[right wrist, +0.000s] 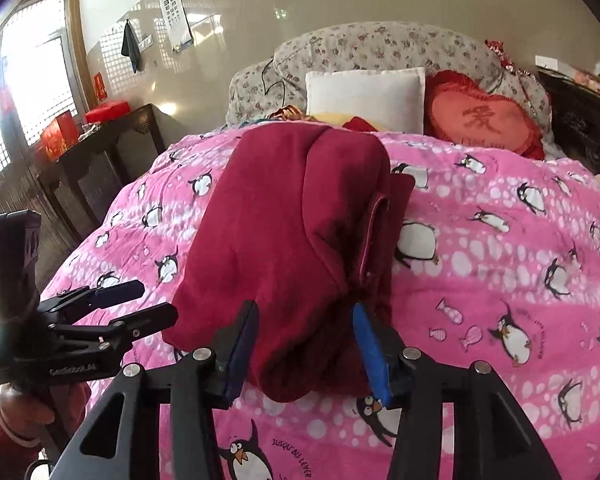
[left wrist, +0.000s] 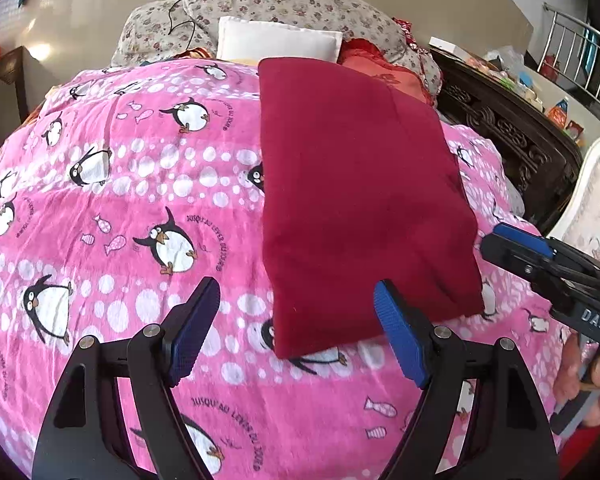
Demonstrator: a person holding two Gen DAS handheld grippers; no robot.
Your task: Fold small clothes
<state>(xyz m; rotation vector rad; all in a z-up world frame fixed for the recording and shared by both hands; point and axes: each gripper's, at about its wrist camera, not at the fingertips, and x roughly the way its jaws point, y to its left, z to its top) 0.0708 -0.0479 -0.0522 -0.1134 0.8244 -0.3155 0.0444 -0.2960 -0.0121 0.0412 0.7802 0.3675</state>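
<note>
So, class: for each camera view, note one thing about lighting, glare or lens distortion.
Left wrist view: fisheye bulges the pink blanket; glare patches on the wall. Right wrist view: the window is blown out white, and dark rounding cuts off the frame corners.

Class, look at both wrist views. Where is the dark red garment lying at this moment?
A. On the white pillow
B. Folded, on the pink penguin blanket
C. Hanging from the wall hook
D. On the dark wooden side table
B: the dark red garment lies folded flat on the pink penguin blanket, in front of the white pillow.
</note>
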